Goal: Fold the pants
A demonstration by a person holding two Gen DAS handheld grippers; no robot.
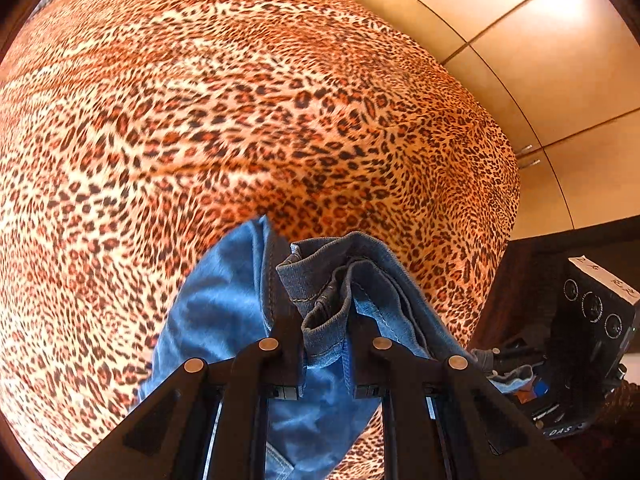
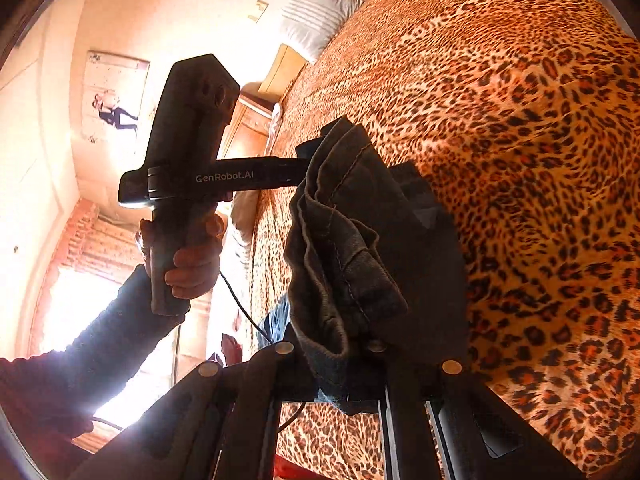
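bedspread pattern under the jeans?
Orange-and-black leopard print bedspread, clearest in the left wrist view.

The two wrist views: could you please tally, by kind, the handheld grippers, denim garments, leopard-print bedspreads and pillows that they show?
Handheld grippers: 2, the left gripper and the right gripper, each shut on the jeans
Blue jeans: 1
Leopard-print bedspread: 1
White pillow: 1
Total: 5
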